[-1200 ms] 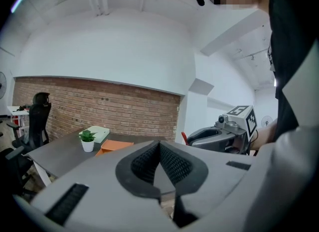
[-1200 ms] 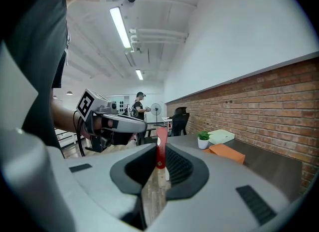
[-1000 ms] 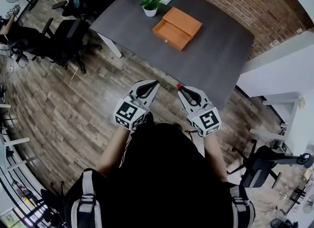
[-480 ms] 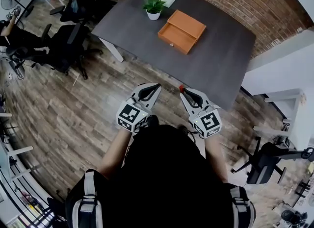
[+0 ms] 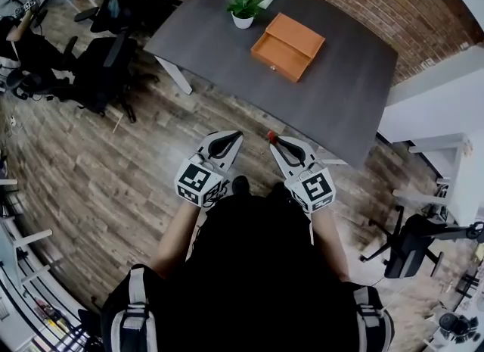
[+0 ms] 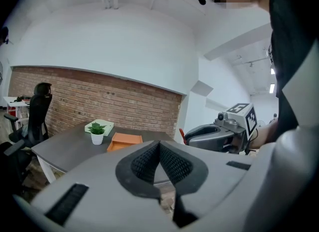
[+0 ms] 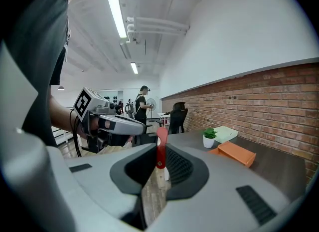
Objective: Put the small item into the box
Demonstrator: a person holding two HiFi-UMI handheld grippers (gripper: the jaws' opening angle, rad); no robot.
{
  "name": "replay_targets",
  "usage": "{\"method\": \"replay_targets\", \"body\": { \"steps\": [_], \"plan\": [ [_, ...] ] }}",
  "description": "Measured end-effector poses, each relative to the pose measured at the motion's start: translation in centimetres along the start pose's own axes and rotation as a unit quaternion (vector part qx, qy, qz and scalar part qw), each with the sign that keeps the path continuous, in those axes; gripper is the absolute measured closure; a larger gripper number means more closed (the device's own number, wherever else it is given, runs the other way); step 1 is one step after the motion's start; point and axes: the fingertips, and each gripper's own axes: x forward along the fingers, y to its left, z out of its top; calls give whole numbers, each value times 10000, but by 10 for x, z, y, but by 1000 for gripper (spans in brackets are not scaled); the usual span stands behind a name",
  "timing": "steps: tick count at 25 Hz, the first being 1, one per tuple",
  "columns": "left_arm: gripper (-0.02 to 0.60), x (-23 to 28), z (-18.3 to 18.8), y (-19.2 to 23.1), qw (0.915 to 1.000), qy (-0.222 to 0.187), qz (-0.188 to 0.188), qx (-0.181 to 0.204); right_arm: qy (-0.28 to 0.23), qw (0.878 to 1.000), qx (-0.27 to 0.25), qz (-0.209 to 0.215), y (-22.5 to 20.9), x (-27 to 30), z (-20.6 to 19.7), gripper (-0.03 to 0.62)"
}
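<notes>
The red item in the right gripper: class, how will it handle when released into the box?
Probably stiff: the red item stands straight in the right gripper without drooping. Likely light, being thin and small. It looks flat, so it should rest, not roll, in the orange box.

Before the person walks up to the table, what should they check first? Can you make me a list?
1. Small red item pinched in the right tongs: ok.
2. Left tongs shut with nothing in them: ok.
3. Orange box open on top: ok, it looks open.
4. Box close enough to drop the item in: not ok. The box sits far across the table, and both tongs are over the floor.
5. Potted plant out of the way: ok, it stands beside the box, apart from it.
6. Room inside the box: cannot tell, too small to see.
</notes>
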Motion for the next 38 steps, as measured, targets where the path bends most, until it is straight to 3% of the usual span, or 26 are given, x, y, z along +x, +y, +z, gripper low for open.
{"method": "replay_targets", "body": {
  "steps": [8,16,31,38],
  "plan": [
    [558,8,4,7,10000,51,6,42,-20,9999,102,-15,-20,10,1,528],
    [558,23,7,31,9993,125,363,39,-107,9996,79,251,-49,35,5,528],
    [558,107,50,58,9985,104,485,247,-111,9981,23,607,-137,66,20,528],
    [558,123,56,74,9960,201,843,196,-122,9956,-8,929,-165,82,25,528]
  ]
}}
